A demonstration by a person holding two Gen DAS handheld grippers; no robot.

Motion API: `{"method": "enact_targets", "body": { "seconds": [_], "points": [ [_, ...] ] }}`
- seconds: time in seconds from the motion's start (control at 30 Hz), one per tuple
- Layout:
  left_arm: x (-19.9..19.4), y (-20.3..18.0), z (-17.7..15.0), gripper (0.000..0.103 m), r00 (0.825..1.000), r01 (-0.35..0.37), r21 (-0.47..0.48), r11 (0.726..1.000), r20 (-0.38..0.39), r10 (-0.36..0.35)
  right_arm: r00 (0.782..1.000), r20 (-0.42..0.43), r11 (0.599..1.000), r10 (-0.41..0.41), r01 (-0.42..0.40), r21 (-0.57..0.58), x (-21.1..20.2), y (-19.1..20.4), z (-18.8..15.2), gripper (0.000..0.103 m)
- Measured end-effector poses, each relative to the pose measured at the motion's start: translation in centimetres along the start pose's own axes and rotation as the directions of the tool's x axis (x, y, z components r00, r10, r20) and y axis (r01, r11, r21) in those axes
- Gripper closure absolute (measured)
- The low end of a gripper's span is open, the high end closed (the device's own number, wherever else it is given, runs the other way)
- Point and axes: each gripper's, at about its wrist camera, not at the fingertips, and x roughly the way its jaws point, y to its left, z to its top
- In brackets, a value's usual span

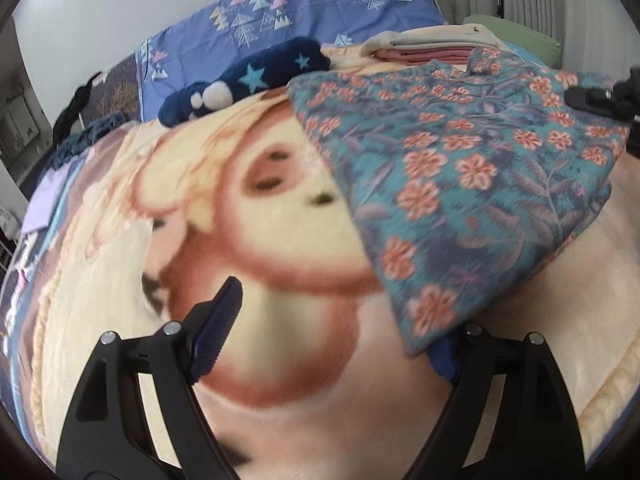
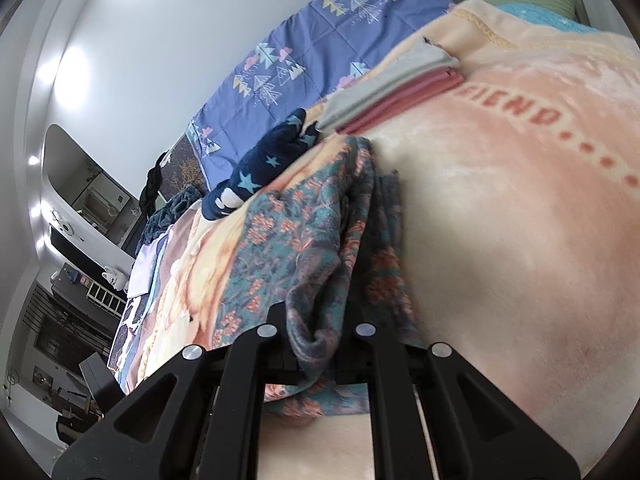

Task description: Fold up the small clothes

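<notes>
A teal floral garment (image 1: pixel 460 184) with orange flowers lies on the cream printed blanket (image 1: pixel 260 240). My left gripper (image 1: pixel 332 332) is open just above the blanket; the garment's near corner lies over its right finger. My right gripper (image 2: pixel 316 332) is shut on a bunched edge of the floral garment (image 2: pixel 316 248), which drapes away from the jaws. The right gripper also shows at the right edge of the left wrist view (image 1: pixel 596 98), at the garment's far side.
A stack of folded clothes, grey over pink (image 2: pixel 400 96), lies further back on the blanket. A navy star-patterned fleece item (image 1: pixel 248 80) lies beside it. A purple tree-print duvet (image 1: pixel 280 16) lies behind. Shelves and furniture (image 2: pixel 80 280) stand at the left.
</notes>
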Motion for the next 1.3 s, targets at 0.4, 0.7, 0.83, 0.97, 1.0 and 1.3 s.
{"method": "enact_targets", "body": {
  "seconds": [0.4,0.7,0.83,0.97,1.0,1.3],
  "points": [
    [-0.6,0.9,-1.7,0.043,0.994,0.112,-0.022,0.993,0.013,-0.112,0.997,-0.069,0.998,-0.038,0.035,-0.053,-0.7,-2.0,-2.1,0.094],
    [-5.2,1.1,-2.6,0.091,0.946,0.311,0.049,0.949,0.08,-0.314,0.991,-0.009,0.989,-0.135,0.135,-0.06,-2.8,-3.7,-2.3,0.084],
    [-4.7,0.8,-0.7,0.088,0.955,0.259,0.019,0.966,0.147,-0.259,0.988,0.081,0.965,-0.129,0.144,-0.217,-2.8,-0.2,-2.3,0.084],
    [-1.1,-1.2,-0.6,0.073,0.97,0.233,0.046,0.971,0.058,-0.236,0.974,0.046,0.93,-0.224,0.228,-0.289,-0.4,1.1,-3.2,0.085],
    [-0.3,-1.7,-1.0,0.07,0.976,0.213,0.059,0.975,0.031,-0.215,0.955,0.032,0.91,-0.294,0.289,-0.297,0.6,0.7,-3.5,0.086],
    [-0.5,0.8,-0.6,0.055,0.962,0.269,-0.033,0.963,0.049,-0.267,0.939,0.0,0.904,-0.343,0.33,-0.271,0.9,-1.1,-3.6,0.071]
  ]
}}
